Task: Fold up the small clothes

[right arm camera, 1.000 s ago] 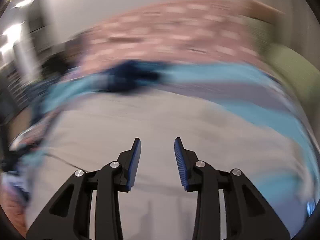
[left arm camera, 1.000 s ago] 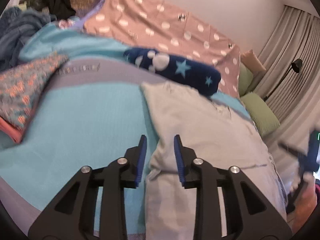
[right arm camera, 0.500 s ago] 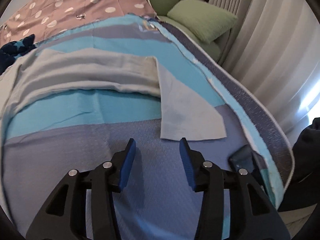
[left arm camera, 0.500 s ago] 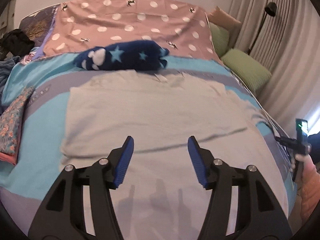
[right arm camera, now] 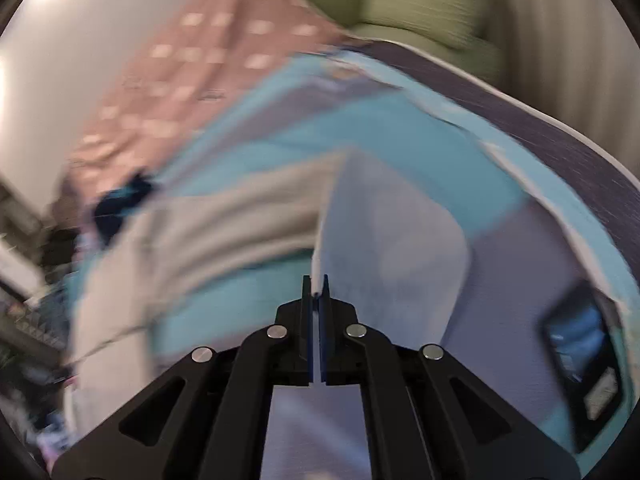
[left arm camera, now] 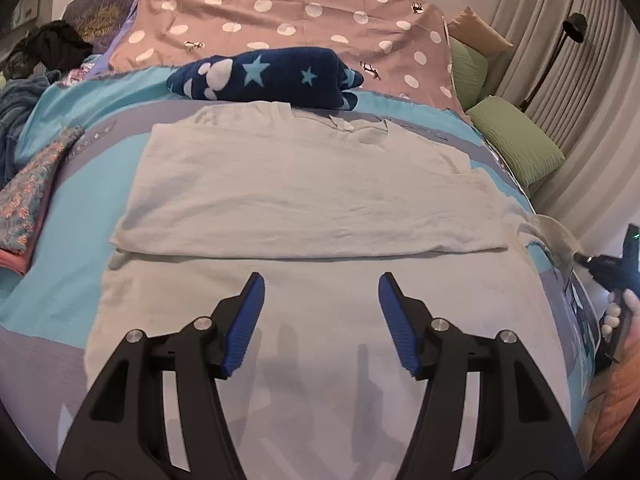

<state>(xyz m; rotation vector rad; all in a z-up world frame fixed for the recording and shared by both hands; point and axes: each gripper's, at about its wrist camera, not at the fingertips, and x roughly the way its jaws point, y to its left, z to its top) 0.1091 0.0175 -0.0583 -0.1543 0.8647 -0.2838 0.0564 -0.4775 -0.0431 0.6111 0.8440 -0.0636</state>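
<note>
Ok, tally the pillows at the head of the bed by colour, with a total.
Green pillows: 2, one by the spotted sheet and one nearer the curtain
Tan pillow: 1
Total: 3

T-shirt (left arm camera: pixel 304 188) spread flat on the bed (left arm camera: pixel 80 184), rolled blanket (left arm camera: pixel 272 76) just behind its collar, spotted sheet (left arm camera: pixel 280 16) behind that, patterned garment (left arm camera: pixel 28 188) on the bed's left edge, cushions (left arm camera: pixel 516 140) at the far right, phone (right arm camera: pixel 580 344) on the bed's right edge
</note>
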